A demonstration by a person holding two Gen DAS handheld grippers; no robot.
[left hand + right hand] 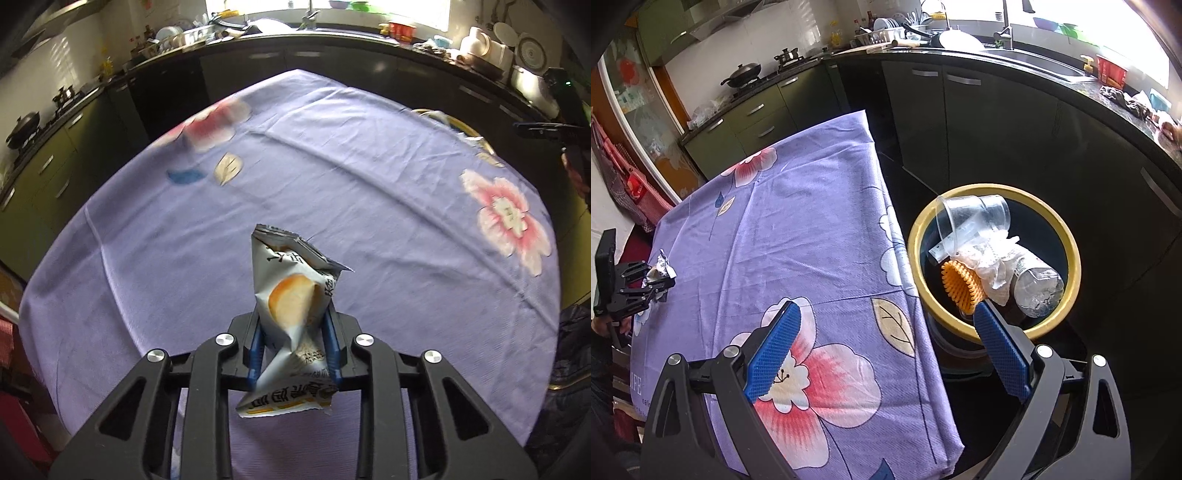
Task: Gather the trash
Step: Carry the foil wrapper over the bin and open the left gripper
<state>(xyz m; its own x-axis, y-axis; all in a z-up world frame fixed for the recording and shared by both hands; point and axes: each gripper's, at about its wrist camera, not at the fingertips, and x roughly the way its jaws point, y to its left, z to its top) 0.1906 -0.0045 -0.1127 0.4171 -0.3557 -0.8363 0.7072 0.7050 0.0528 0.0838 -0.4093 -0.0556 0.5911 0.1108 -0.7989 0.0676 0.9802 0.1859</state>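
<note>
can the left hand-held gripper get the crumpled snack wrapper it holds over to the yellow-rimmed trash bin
Probably yes: the left hand-held gripper clamps the crumpled snack wrapper, and only bare purple flowered tablecloth lies before the open-topped yellow-rimmed trash bin.

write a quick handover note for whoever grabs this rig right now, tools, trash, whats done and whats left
Left tool: shut on a wrapper, over the near side of the table.
Right tool: open, empty, over the table's edge next to the bin.
Bin: on the floor beside the table; holds a clear cup, a bottle, white netting and an orange piece.
Done: those four are in the bin; the wrapper is gripped.
Left: carry the wrapper across to the bin and drop it. No other trash shows on the cloth.
</note>
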